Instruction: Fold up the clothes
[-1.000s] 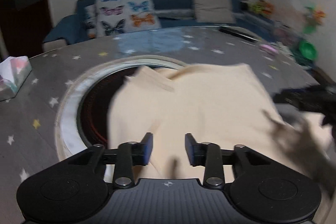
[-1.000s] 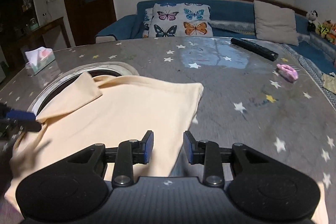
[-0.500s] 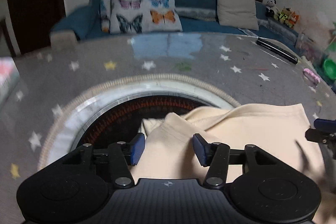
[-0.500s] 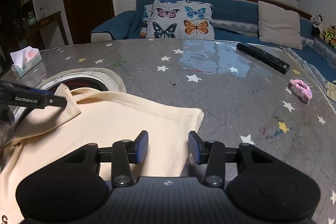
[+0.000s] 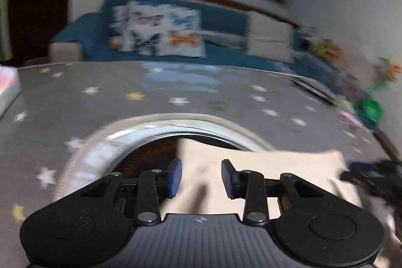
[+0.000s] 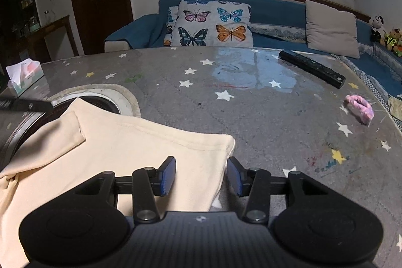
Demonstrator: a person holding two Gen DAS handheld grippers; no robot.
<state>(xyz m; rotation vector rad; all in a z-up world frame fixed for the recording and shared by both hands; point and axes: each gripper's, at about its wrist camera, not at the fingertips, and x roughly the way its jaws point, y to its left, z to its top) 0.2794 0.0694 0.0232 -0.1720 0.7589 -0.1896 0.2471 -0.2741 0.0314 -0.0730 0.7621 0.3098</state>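
Grey star-printed tabletop [image 6: 263, 117], round-edged, carrying everything here. Set into its left part, a round recess [image 6: 118, 102] with a pale ring and a dark centre. Cream garment [image 6: 130, 142] spread flat on the tabletop, its far left portion lying over the recess, 1 sleeve folded onto the body at the left, its right corner ending just ahead of the right gripper. Same garment [image 5: 263, 167] seen blurred from the left wrist, lying partly over the recess rim [image 5: 176, 122].

Right gripper [image 6: 201, 176] low over the garment's right edge, fingers [image 6: 168, 175] spread apart, nothing between them; left finger over cloth, right finger over bare tabletop. Left gripper [image 5: 201, 176] above the garment near the recess, fingers [image 5: 174, 176] spread, pinching nothing. From the right wrist, only a dark tip of the left gripper showing at the far left edge, near the recess.

Beyond the tabletop, a blue sofa [image 6: 276, 14] with a butterfly cushion [image 6: 213, 24]. On the tabletop, well apart from the garment: black remote [image 6: 311, 68], tissue box [image 6: 23, 77], small pink item [image 6: 359, 111].
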